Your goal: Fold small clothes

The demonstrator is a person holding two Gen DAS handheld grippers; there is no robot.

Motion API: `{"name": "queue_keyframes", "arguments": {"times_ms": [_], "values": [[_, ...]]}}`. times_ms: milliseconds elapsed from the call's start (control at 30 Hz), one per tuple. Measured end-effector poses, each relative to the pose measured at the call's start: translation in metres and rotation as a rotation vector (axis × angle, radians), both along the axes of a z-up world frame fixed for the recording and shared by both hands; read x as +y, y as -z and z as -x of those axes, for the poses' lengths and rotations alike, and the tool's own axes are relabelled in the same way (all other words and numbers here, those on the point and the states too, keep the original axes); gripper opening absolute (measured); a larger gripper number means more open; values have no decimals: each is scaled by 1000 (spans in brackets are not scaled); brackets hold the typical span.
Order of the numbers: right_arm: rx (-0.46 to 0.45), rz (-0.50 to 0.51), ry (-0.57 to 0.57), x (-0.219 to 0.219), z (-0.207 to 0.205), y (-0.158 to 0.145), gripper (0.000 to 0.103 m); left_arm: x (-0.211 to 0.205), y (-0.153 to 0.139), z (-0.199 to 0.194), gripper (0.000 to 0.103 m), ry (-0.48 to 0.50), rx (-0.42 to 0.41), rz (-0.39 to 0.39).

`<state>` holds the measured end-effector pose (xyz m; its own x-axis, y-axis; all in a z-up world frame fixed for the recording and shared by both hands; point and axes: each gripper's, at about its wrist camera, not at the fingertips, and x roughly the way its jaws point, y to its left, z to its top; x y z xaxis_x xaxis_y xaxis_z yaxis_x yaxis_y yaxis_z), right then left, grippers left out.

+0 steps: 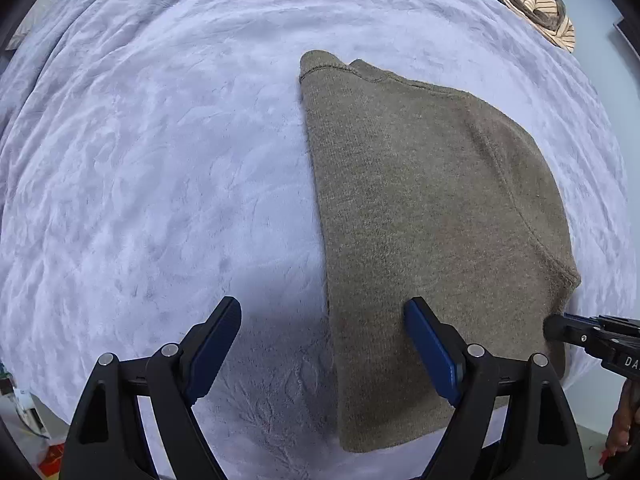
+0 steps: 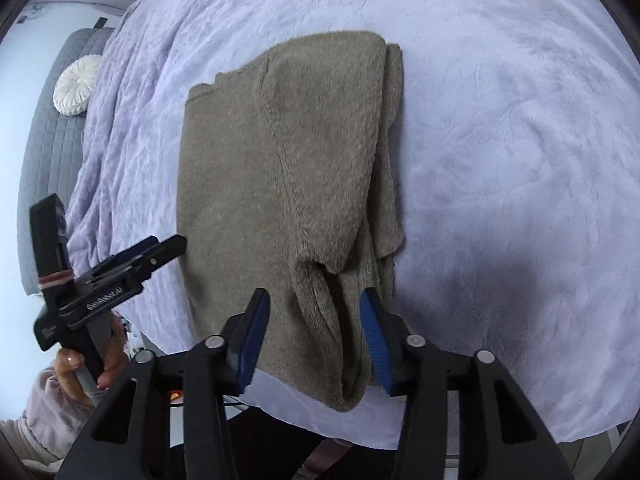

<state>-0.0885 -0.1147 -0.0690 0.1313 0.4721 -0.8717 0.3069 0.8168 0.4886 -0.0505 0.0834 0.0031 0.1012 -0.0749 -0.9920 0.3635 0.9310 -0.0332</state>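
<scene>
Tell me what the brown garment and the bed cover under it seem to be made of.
Brown garment: looks like a soft knit, maybe wool or fleece; fuzzy matte nap and raised seams show. Bed cover: seemingly plush lavender velour or fleece, with a faint sheen and crushed pile marks.

Striped clothes pile (image 1: 536, 4) cut off by the frame's top edge, blanket beneath sweater (image 2: 288, 184) hidden.

Home bedroom. Bed under plush lavender blanket (image 2: 500, 120); grey quilted cover (image 2: 48, 140) alongside, round white ruffled cushion (image 2: 77, 84) on it. Striped clothes (image 1: 536, 4) heaped at blanket's far edge. Pale wall (image 2: 16, 100) behind.
</scene>
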Motion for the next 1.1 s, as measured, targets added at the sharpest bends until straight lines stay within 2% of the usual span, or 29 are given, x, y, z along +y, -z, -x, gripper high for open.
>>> {"name": "queue_keyframes", "arguments": {"times_ms": [67,133,267,333,367,500,567,700,833,1100], "values": [[-15,75,-26,3,2,-4,10,4,-1,7,85,3,-3,3],[-15,92,-16,1,6,-4,10,6,1,12,85,9,1,6],[11,140,-28,3,8,16,10,10,15,24,85,27,33,0],[23,176,-46,5,11,28,10,10,23,29,94,27,51,-21],[22,188,-48,6,12,31,10,11,24,31,95,23,48,-34],[25,189,-18,0,17,34,10,16,30,37,94,19,83,-40],[43,149,26,-9,22,34,11,17,32,40,94,31,93,-54],[50,101,81,-20,30,21,11,19,32,43,94,26,93,-52],[40,164,47,-21,28,4,11,20,35,39,94,20,105,-52],[-13,185,64,-23,16,-24,11,18,26,34,94,20,99,-58]]}}
